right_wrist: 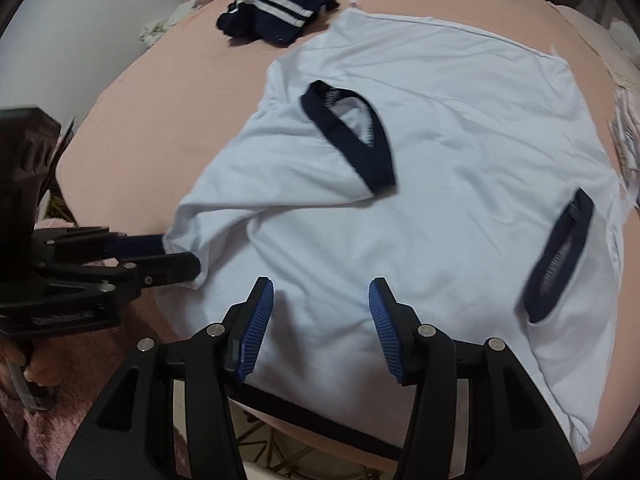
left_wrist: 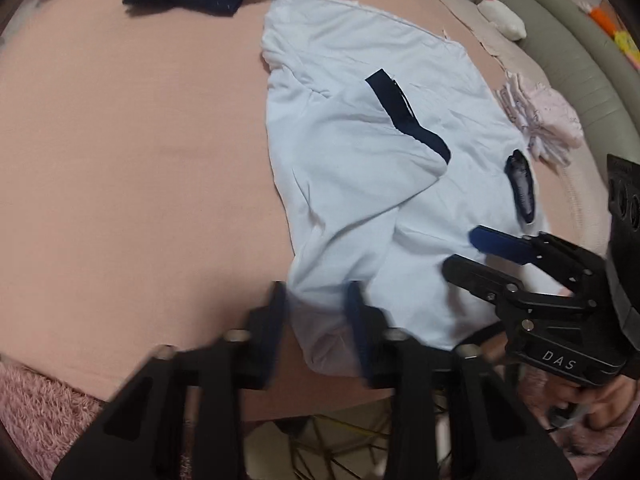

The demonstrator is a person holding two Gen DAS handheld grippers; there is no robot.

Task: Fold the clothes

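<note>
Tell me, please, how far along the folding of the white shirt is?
Early. Done: the white shirt lies spread out, one navy-cuffed sleeve folded onto its body. In hand: the left hand-held gripper pinches the near-left edge; the right hand-held gripper hovers open. Left: the other sleeve, the body folds, the striped navy garment.

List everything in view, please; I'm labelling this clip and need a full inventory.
shirt: one, pale blue with navy trim, spread on the bed, one sleeve folded over it
shorts: one, navy with white stripes, crumpled at the far side of the bed
bed: one, pink sheet, under everything
pink cloth: one, pale pink, by the shirt's right edge
left gripper: black with blue pads, at the shirt's near left corner
right gripper: black with blue pads, open over the shirt's near edge
</note>
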